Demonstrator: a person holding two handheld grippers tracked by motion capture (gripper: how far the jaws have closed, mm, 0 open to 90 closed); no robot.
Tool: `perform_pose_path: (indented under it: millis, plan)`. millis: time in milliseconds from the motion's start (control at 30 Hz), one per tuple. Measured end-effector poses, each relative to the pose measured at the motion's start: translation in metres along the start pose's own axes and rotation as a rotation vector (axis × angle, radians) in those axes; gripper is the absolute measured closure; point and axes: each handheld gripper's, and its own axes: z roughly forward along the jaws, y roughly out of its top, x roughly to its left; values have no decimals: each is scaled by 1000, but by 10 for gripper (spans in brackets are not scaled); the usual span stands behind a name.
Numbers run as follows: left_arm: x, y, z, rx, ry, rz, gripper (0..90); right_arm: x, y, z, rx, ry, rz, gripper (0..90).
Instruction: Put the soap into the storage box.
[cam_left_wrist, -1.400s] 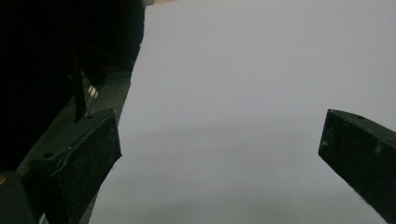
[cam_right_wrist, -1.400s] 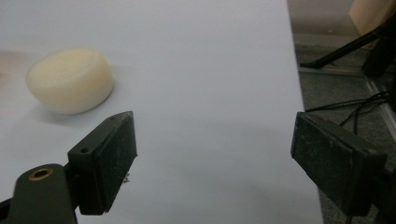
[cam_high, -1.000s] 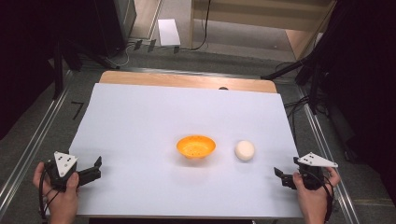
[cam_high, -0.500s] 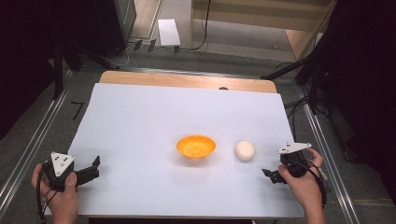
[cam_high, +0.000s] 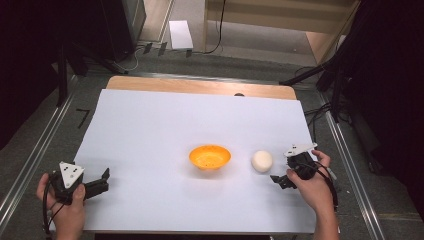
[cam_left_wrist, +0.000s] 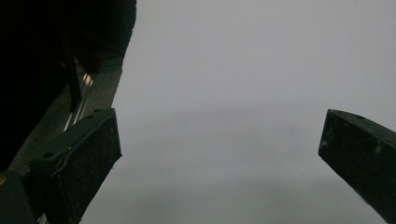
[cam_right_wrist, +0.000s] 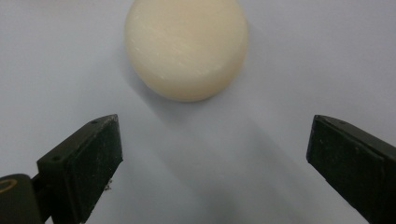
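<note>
Cream-white and round, the ball (cam_high: 262, 161) sits on the white sheet (cam_high: 165, 125) just right of the orange bowl (cam_high: 210, 157), near the middle of the table; in the right gripper view it lies just ahead of the jaws, a little left of their centre line, apart from both pads. The right gripper (cam_high: 279, 181) is at the ball's near right side, its jaws spread wide with nothing between them, and they have just been opening; this looks like the approach to a pick-up, probably to carry the ball to the bowl. To do it well, the hand should swing slightly so the ball (cam_right_wrist: 186, 46) falls midway between the two pads; then push forward until the pads flank its widest part, not its near edge, since a round, smooth thing would likely squirt away from an off-centre pinch; keep the tips low to the sheet without scraping it; close slowly and evenly. The left gripper (cam_high: 100, 183) rests at the near left corner, jaws apart and empty over bare sheet, well apart from the work; it may stay there.
</note>
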Motion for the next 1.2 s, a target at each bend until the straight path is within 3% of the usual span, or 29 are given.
perform_pose_path:
  millis: [333, 467, 1000, 1200]
  plan:
    - [-1, 0, 0, -6, -7, 15, 0, -3, 16, 10, 22, 35, -27, 37]
    - [-1, 0, -1, -7, -6, 15, 0, -4, 22, 15, 1, 78, -33, 43]
    - [-2, 0, 0, -6, -10, 29, 0, 4, 29, 28, 31, 83, -56, 77]
    - [-2, 0, 0, -3, -9, 28, 0, 5, 32, 30, 1, 58, -57, 121]
